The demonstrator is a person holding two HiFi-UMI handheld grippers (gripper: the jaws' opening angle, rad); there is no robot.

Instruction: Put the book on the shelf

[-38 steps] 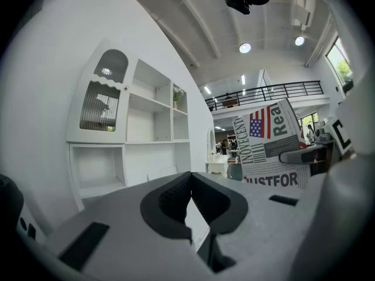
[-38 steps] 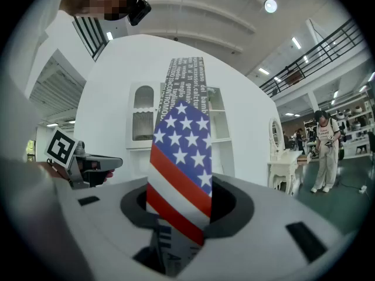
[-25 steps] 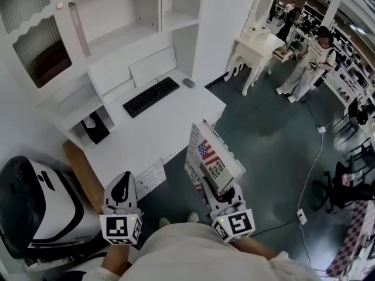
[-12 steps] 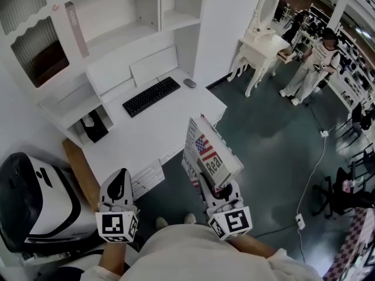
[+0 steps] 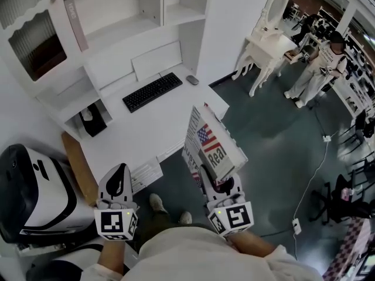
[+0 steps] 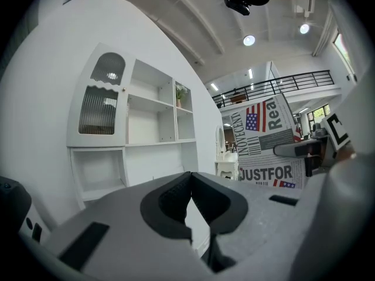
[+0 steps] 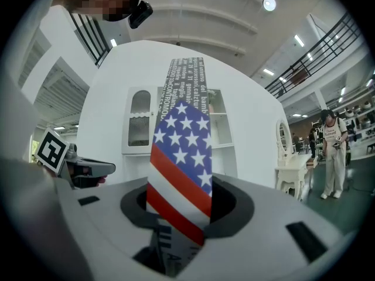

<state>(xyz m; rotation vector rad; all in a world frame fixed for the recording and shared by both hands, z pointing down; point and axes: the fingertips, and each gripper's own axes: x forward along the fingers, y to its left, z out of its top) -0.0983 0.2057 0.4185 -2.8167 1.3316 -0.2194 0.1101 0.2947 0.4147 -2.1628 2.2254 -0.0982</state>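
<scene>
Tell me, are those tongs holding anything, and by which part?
The right tongs clamp the flag-printed book by its lower end, so it stands up above them. The left tongs are shut, with nothing between them.

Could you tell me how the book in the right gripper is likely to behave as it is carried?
The book is probably stiff: it stands up from the right gripper without sagging. Held only at its lower edge, it may lever or tilt. Its cover looks smooth, so possibly slippery.
</scene>
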